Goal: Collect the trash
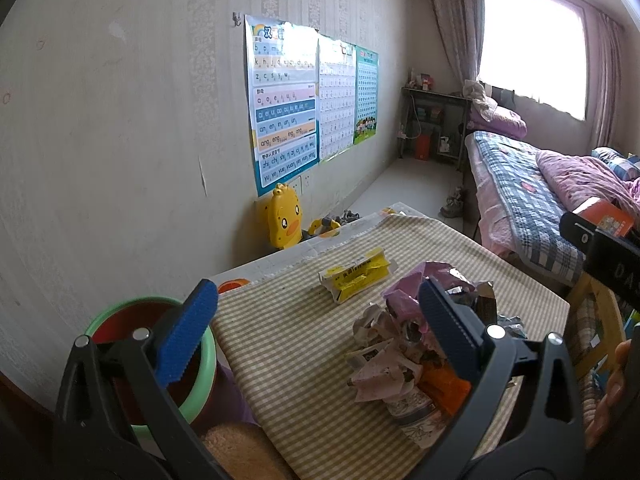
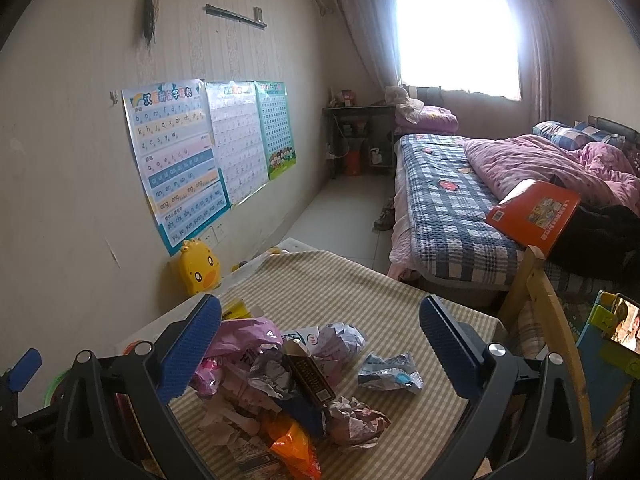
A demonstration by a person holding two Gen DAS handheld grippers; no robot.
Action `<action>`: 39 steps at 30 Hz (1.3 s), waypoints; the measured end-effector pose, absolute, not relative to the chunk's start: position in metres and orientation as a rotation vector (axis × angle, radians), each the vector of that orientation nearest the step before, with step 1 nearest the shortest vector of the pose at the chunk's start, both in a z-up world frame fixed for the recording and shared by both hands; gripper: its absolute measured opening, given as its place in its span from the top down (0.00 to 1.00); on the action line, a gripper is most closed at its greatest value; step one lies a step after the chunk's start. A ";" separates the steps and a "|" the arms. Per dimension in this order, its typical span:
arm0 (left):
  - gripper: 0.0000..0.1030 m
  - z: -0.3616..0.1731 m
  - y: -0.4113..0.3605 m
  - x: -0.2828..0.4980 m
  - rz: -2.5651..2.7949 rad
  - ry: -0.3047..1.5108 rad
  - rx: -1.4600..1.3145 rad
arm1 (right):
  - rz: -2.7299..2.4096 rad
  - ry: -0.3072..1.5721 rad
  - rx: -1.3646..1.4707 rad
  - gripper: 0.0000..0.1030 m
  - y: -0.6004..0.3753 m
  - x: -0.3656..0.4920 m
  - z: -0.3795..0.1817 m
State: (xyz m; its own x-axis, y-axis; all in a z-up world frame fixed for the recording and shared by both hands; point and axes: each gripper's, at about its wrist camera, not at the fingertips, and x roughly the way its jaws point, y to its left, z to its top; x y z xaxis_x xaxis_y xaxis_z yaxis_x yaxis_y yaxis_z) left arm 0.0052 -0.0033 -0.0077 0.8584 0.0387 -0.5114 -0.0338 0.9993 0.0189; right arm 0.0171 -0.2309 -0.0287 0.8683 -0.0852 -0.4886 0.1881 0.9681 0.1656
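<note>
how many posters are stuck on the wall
3, side by side on the left wall: the big pinyin chart nearest the table, a pale chart in the middle, and a green number chart nearest the window. None seems hidden.

Wall poster (image 2: 176, 160): pinyin rows "b p m f", "an en in un", "ang eng ing ong".

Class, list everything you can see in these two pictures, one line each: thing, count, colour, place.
Crumpled wrapper pile: one heap, pink, silver, orange; table centre.
Flattened yellow carton: one, yellow-white; beyond the heap.
Green-rimmed red bin: one; left of table.
Checked tablecloth: one, beige.
Yellow duck toy: one; against wall.
Wall posters: three, blue, pink, green.
Orange book: one; on bed.
Left gripper: jaws open, blue pads.
Right gripper: jaws open, over heap.
</note>
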 end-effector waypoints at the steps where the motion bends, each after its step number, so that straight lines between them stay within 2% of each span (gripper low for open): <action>1: 0.04 -0.008 -0.003 0.006 0.038 0.539 0.010 | -0.144 0.501 0.212 0.07 -0.231 0.018 -0.029; 39: 0.04 -0.018 0.003 0.009 0.116 0.547 0.012 | -0.141 0.547 0.229 0.07 -0.236 0.020 -0.042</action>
State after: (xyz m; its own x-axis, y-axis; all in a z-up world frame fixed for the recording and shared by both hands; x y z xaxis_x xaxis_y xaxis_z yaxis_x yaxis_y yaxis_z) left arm 0.0087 0.0030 -0.0176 0.8479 0.1134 -0.5179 -0.1070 0.9934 0.0423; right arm 0.0200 -0.2360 -0.0422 0.8455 -0.0717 -0.5292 0.1928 0.9651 0.1773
